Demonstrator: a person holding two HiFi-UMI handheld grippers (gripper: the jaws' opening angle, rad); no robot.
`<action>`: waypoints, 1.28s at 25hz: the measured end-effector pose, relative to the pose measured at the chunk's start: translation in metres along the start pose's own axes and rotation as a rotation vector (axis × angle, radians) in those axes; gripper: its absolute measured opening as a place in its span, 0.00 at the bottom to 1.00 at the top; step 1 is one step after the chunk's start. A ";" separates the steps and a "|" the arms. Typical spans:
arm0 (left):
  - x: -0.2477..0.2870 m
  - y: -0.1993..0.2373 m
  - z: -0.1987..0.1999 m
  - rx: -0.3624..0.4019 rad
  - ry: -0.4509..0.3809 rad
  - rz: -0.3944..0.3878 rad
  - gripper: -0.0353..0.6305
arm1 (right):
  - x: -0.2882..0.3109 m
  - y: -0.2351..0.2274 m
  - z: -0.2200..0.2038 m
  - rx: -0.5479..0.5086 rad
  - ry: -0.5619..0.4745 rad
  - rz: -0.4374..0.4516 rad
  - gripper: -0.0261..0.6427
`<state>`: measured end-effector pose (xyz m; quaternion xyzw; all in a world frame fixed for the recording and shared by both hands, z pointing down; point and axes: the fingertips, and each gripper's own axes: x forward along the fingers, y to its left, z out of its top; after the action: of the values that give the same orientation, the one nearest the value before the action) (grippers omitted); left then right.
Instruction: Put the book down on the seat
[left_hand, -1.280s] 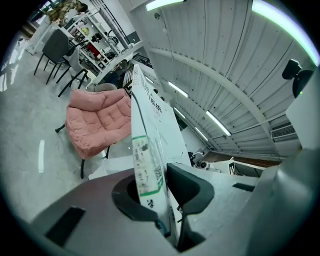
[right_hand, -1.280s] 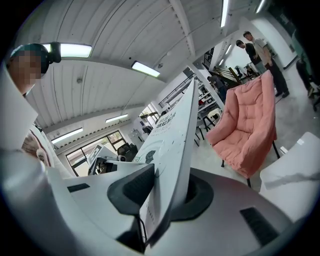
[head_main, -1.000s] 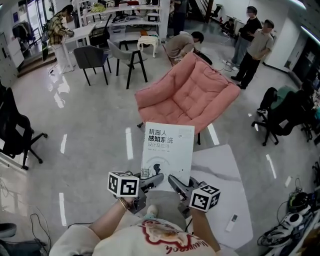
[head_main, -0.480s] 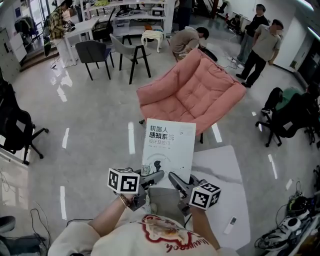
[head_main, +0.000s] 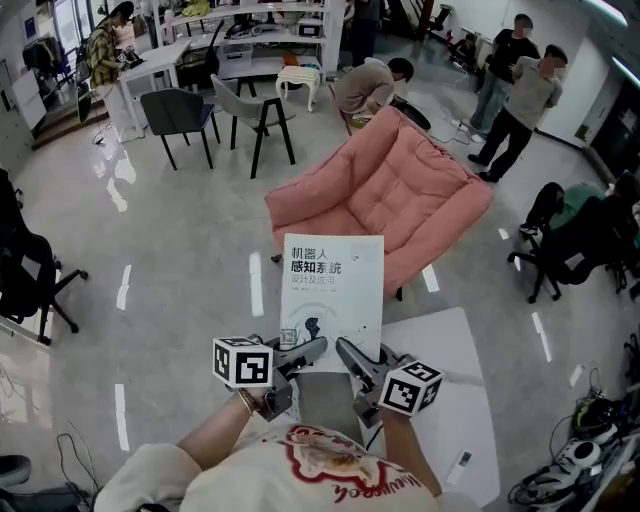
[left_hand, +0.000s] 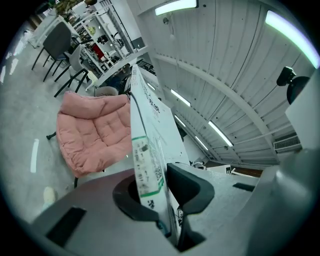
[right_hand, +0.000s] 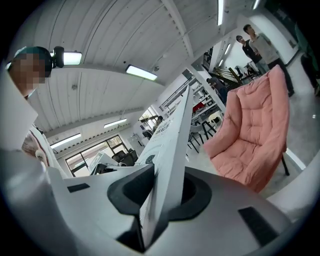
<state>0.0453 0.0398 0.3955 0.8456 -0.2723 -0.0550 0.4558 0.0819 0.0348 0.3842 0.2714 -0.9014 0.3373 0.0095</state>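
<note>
Two clamps hold the flat, glossy white book (head_main: 332, 285) by its near edge: left tool (head_main: 306, 352) and right tool (head_main: 350, 356) both pinch it, just before the plush, quilted pink seat (head_main: 390, 195).

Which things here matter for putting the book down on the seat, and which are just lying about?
In the job: book, pink chair, left claw, right claw.
Lying about: grey chair, black office chair, white stool, floor mat.
</note>
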 end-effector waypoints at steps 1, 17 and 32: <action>0.005 0.005 0.011 0.015 -0.002 -0.003 0.15 | 0.007 -0.006 0.008 -0.006 -0.014 -0.005 0.16; 0.093 0.133 0.192 0.107 0.133 0.015 0.15 | 0.156 -0.139 0.132 0.031 -0.080 -0.085 0.16; 0.144 0.189 0.286 0.158 0.174 0.012 0.15 | 0.223 -0.207 0.203 0.037 -0.123 -0.150 0.16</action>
<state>-0.0082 -0.3275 0.4034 0.8789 -0.2403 0.0428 0.4099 0.0281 -0.3273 0.3969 0.3584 -0.8711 0.3348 -0.0255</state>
